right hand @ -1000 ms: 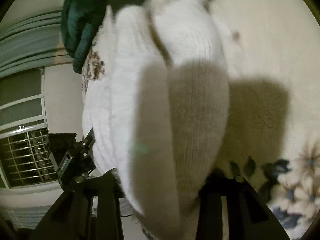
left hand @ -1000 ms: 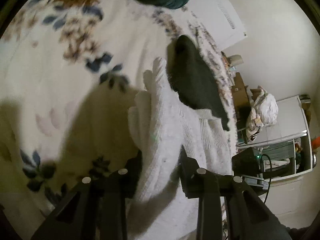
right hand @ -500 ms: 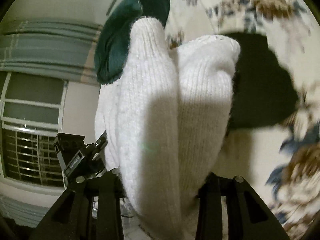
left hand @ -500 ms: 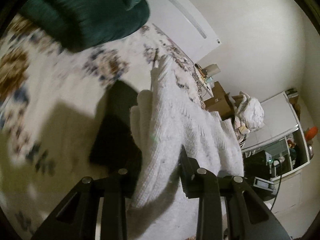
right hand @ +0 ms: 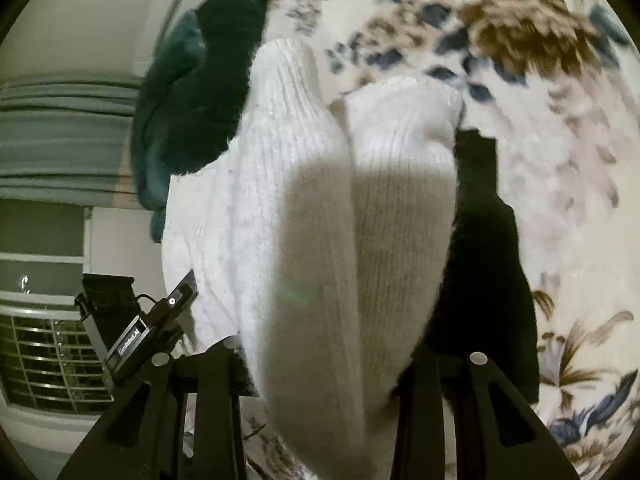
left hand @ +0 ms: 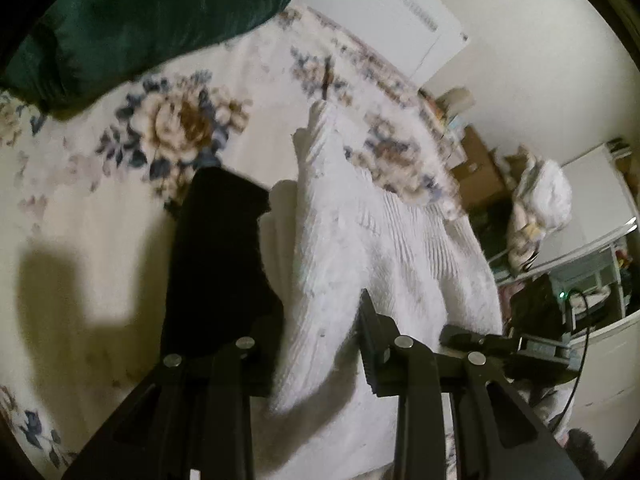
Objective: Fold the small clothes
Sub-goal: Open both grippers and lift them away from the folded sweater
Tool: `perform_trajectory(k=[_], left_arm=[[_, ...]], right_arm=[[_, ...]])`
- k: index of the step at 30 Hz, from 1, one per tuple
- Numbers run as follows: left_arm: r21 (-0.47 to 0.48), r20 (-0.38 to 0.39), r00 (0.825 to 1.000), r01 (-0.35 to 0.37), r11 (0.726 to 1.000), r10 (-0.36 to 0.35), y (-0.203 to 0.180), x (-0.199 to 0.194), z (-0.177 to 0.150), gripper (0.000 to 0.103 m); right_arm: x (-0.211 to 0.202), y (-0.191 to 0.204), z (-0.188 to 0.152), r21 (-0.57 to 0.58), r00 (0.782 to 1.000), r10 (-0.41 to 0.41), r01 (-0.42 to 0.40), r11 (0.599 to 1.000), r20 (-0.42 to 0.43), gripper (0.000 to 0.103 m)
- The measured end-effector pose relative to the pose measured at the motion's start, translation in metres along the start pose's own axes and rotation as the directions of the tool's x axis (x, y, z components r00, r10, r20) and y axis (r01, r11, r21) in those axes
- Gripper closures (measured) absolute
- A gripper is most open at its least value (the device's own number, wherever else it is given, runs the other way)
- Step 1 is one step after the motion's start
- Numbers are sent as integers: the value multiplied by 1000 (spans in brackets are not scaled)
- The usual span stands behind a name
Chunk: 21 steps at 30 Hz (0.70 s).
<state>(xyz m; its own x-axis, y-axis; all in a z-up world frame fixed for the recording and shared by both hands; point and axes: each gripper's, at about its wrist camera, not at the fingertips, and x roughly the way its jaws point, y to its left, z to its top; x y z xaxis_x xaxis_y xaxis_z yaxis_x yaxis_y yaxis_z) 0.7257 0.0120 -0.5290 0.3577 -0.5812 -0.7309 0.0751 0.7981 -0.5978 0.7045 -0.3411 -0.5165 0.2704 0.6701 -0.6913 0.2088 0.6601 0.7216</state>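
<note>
Left wrist view, from the left edge: cream bedspread with blue and brown flower print (left hand: 100, 216) covering the bed, a hard shadow across its lower left. Up top left, dark green plush cushion (left hand: 152, 20) lying on the bedspread. Toward centre, flat black fabric piece (left hand: 218, 256) on the bed, its near end reaching down to the left gripper (left hand: 320, 344). Jaws pinching a bunched fold of the white ribbed knit garment (left hand: 360, 240), cloth filling the gap between both pads; garment lifted off the bed and stretched away to the right. Further right, white wall panel (left hand: 392, 28) above the far edge of the bed, then brown cardboard boxes (left hand: 476, 168) and a white bundle of cloth (left hand: 540, 196) beside white furniture, blurred. Right wrist view, from the left edge: grey pleated curtain (right hand: 60, 140) over a barred window (right hand: 44, 356), with a black device bearing a small label (right hand: 136, 336) just below. Next, same dark green plush cushion (right hand: 180, 112), then the white ribbed knit garment (right hand: 340, 220) hanging large at centre, lower half in shadow. Right gripper (right hand: 324, 380) with jaws clamped on the garment's thick folded edge, knit wedged between them. To the right, black fabric piece (right hand: 488, 264) touching the garment's edge, flowered bedspread (right hand: 560, 160) beyond.
</note>
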Motion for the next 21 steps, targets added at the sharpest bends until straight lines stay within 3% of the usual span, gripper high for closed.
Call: perform_trajectory(k=[5,8,10,12,14,16,17,18,20,21], left_arm=[[31,-31,998,-61,998,62,-2,11,-3,72],[84,-20,987,-158,984,160,-14,10,-5,70],[132,17,965,-262,956,263,-24,6,-8,69],[164,79,934,-358,919,350,-34,-2,-11,69],[171,125,910,-412,895,395,-41,-12,-15,65],[174,161,884,-464,869,440,-48,-21,-21,45],[176,179,870,-487,855,459,-51,-26,-24,32],[175,195,861,-502,847,470,-53,-31,-28,22],[174,215,847,-524,834,487,-61,-41,-38,11],[174,215,843,-529,830,492,-64,-45,-42,6]], right_arm=[[18,-17,1,7,999,-37,37,999,-20,61],[20,-12,3,-23,992,-123,123,992,-21,54],[20,-5,2,-51,983,-181,180,982,-12,49],[18,7,-2,-89,961,-276,276,957,22,46],[13,20,-8,-119,922,-381,387,914,70,41],[6,33,-19,-136,876,-466,480,867,122,34],[5,37,-25,-147,853,-501,520,841,147,24],[2,45,-34,-160,810,-554,583,796,193,15],[-4,56,-50,-169,761,-602,644,746,240,1],[-7,62,-62,-171,731,-629,678,715,265,0]])
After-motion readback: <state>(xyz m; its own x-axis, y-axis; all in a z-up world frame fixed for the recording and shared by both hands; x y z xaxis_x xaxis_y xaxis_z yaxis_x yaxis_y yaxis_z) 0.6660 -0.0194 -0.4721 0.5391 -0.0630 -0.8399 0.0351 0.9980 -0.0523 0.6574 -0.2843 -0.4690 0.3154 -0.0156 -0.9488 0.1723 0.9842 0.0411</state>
